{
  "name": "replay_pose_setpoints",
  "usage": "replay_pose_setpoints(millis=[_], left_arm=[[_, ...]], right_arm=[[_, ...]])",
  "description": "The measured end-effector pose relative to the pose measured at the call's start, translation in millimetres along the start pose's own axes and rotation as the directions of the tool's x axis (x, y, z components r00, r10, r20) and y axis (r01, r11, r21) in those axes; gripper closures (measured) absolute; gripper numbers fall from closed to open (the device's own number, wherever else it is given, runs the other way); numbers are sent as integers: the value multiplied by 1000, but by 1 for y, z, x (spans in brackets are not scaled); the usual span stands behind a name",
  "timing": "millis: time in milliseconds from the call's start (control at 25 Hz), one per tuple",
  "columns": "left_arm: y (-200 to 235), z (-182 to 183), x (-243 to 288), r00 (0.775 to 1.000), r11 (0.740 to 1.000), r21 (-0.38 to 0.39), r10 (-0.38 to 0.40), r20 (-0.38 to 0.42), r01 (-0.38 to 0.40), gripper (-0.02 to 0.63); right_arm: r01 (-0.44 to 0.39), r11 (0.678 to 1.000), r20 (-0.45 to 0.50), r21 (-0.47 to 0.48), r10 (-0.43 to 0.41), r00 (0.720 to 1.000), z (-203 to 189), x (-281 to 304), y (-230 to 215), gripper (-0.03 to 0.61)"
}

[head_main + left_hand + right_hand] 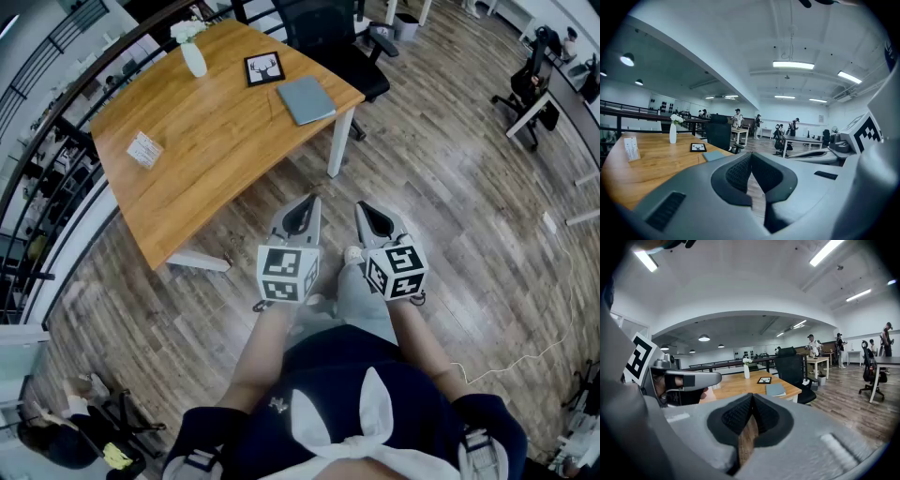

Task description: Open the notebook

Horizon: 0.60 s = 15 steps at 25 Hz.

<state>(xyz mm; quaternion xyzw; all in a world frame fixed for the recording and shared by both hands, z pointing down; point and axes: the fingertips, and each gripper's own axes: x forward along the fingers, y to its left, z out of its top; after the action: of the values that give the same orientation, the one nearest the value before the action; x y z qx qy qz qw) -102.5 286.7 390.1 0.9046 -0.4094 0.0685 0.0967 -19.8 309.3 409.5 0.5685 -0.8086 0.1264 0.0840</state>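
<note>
The person held both claws side by side ahead of the torso, near each other but apart, each tilted slightly downward. The left forearm [265, 354] and right forearm [424, 349] reached forward behind them. The left claw [302, 215] had its jaws pressed together on nothing, and the right claw [374, 218] was likewise closed and empty.

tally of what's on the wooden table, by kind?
Vase with white flowers: 1
Framed picture: 1
Notebook: 1
Standing card: 1
Total: 4
</note>
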Motion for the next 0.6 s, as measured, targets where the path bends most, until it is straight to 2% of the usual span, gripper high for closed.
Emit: replay_pose_setpoints(millis=[320, 600], left_arm=[[22, -1, 29, 1000, 1000, -14, 14, -26, -14, 597], [45, 7, 82, 999, 999, -21, 26, -43, -27, 597]], right_arm=[[-12, 1000, -11, 11, 12, 1000, 5, 32, -17, 581], [-23, 1000, -1, 1, 23, 1000, 21, 76, -54, 580]])
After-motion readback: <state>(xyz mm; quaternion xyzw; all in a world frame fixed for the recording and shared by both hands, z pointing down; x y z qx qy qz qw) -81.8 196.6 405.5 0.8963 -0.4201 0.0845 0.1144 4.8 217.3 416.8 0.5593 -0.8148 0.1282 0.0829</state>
